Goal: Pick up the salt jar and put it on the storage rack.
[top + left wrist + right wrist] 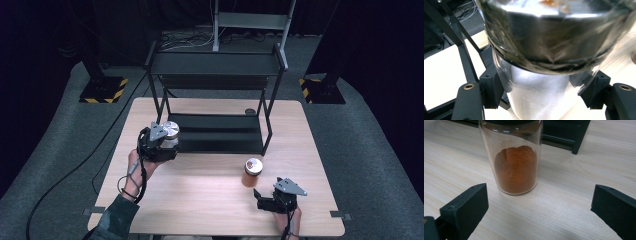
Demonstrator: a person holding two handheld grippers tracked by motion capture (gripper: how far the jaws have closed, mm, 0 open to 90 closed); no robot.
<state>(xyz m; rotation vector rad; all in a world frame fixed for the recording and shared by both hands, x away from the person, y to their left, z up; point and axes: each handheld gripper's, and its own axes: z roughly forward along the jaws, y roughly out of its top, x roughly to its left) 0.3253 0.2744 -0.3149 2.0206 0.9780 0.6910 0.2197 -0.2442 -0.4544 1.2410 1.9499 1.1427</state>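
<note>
Here we hold a glass jar (536, 90) in our left gripper (159, 142), the black jaws clenched on its clear body just below the lid. Seen along that gripper, the jar has a broad silvery metal lid (549, 32) with a creased, shiny band round its side, and the glass below looks pale and whitish; what is in it we cannot tell. In the high view the jar sits at the left of the worktop (200, 200), just at the near left corner of the black metal rack (215, 100), and whether it rests on the wood or is lifted we cannot tell.

Our right gripper (261, 196) lies at the near right of the worktop with its jaws released and spread wide, nothing between the pads. Just beyond it stands a second jar (514, 160), upright on the light wood and apart from both jaws. It is a clear glass cylinder with rounded shoulders, about half full of rust-orange powder (516, 170) heaped toward one side, and from above its lid shines silver too.
</note>
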